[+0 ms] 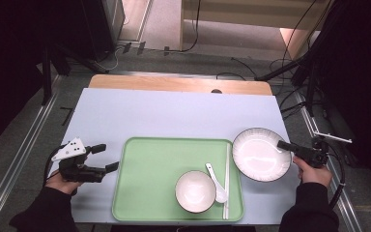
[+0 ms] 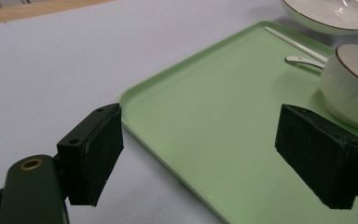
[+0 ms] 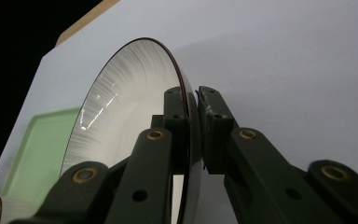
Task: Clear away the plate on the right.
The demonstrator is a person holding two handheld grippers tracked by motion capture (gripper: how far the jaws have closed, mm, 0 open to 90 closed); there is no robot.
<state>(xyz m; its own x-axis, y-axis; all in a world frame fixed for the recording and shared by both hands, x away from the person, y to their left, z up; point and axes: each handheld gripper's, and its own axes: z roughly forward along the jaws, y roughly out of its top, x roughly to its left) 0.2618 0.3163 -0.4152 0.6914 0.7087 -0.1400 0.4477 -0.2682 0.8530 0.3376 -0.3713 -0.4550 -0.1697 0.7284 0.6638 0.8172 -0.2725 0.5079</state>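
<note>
Step in hand: the right gripper (image 1: 284,144) has its fingers (image 3: 175,116) clenched on the near right rim of the plate (image 1: 258,153). The plate sits at the right end of the tabletop (image 1: 174,116), its left edge overlapping the right rim of the green tray (image 1: 145,193). In the right gripper view the rim runs edge-on between the two pads. Judged step: lifting the plate to carry it.

Left gripper: the left gripper (image 1: 105,158) hovers just left of the tray, fingers (image 2: 93,156) released and spread wide, nothing between them. In its own view one pad is over the tabletop and the other over the tray floor, with the tray's left rim between them.

Tray contents: a small white bowl (image 1: 195,191) near the front edge, a white spoon (image 1: 216,182) just right of it, and a pair of white chopsticks (image 1: 227,181) along the right rim.

Next move, judged: keep the plate level enough that the thin rim does not slip from the pads, clear the tray rim and the chopsticks, then set the plate on the bare left part of the tray. The left gripper looks placed to steady the tray.

Risk, judged: a one-point grip on a smooth glazed rim may pivot.

Writing and brands: none legible on any item.
</note>
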